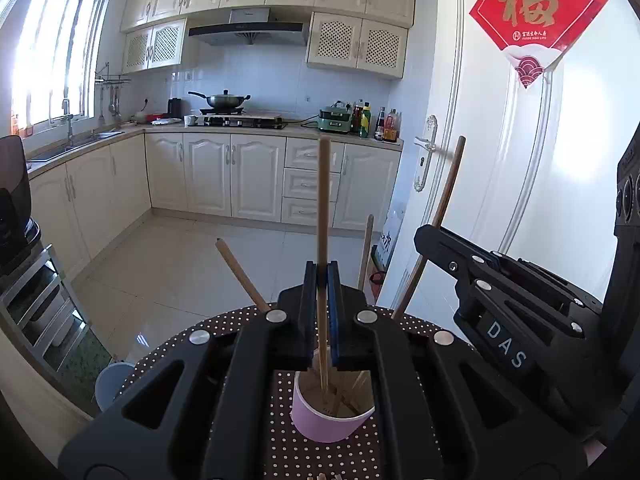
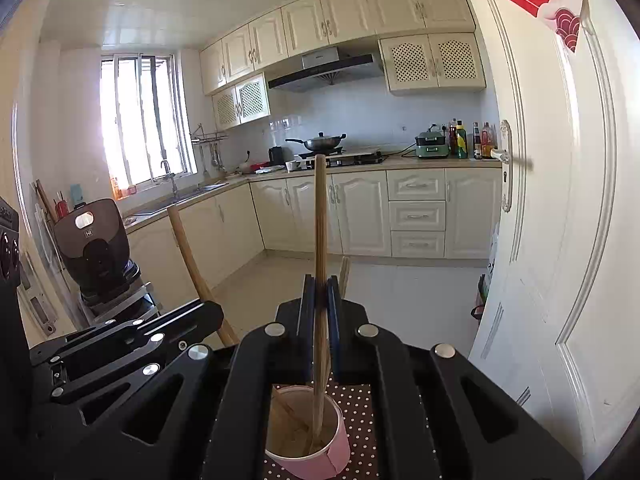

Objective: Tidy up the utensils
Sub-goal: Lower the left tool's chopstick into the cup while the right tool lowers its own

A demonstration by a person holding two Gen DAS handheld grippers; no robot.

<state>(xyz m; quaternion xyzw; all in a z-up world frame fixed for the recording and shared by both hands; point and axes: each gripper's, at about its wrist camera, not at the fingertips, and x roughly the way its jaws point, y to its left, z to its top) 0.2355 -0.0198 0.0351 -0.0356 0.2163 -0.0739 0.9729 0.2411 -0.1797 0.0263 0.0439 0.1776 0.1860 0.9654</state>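
Low at frame centre: both grippers [image 1: 322,308] [image 2: 320,312] clamped on chopsticks [image 1: 323,200] [image 2: 319,216], seemingly inside cup [image 1: 320,426]; next, release.

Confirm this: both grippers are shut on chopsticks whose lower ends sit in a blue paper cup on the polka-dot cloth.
One detail is wrong: the cup is pink, not blue, as both wrist views show. The rest holds: the left gripper and the right gripper each clamp a chopstick reaching down into it, on the polka-dot cloth.
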